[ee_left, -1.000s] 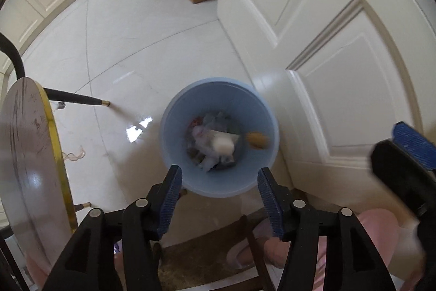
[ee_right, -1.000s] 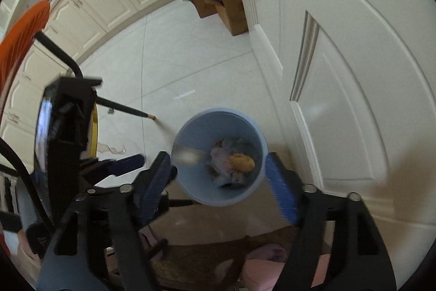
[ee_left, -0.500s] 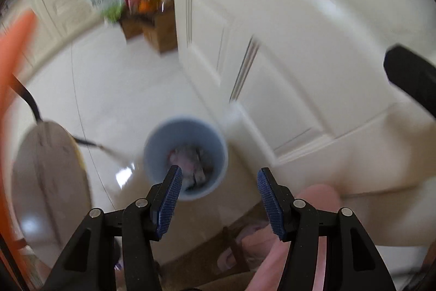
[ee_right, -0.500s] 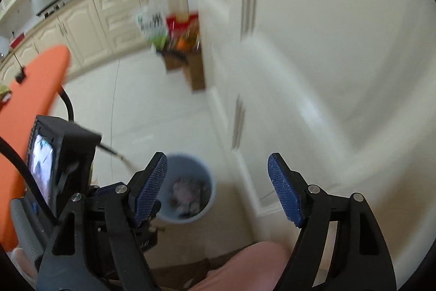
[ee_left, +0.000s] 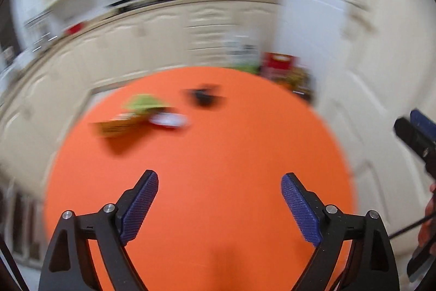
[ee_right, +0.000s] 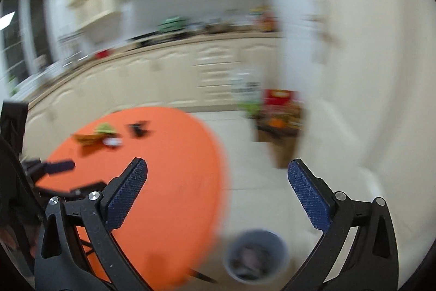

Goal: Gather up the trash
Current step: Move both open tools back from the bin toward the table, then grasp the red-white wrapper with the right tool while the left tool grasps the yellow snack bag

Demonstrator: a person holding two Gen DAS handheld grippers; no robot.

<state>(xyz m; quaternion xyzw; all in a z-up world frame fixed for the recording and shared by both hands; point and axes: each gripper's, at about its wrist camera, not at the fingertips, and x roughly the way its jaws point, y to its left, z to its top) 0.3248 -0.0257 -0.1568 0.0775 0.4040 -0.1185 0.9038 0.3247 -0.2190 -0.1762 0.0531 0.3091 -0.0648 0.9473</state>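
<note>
Two empty claws, left [ee_left: 219, 205] and right [ee_right: 217, 191] (wide open), over orange table [ee_left: 218, 154], blurred litter [ee_left: 141, 117] ahead

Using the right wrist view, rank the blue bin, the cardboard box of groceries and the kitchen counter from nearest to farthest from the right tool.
1. Blue bin: on the floor just below the right tool, beside the orange table.
2. Cardboard box of groceries: farther along the floor, against the white door.
3. Kitchen counter: along the far wall.

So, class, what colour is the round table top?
Orange, plain; the table top shows best in the left wrist view.
</note>
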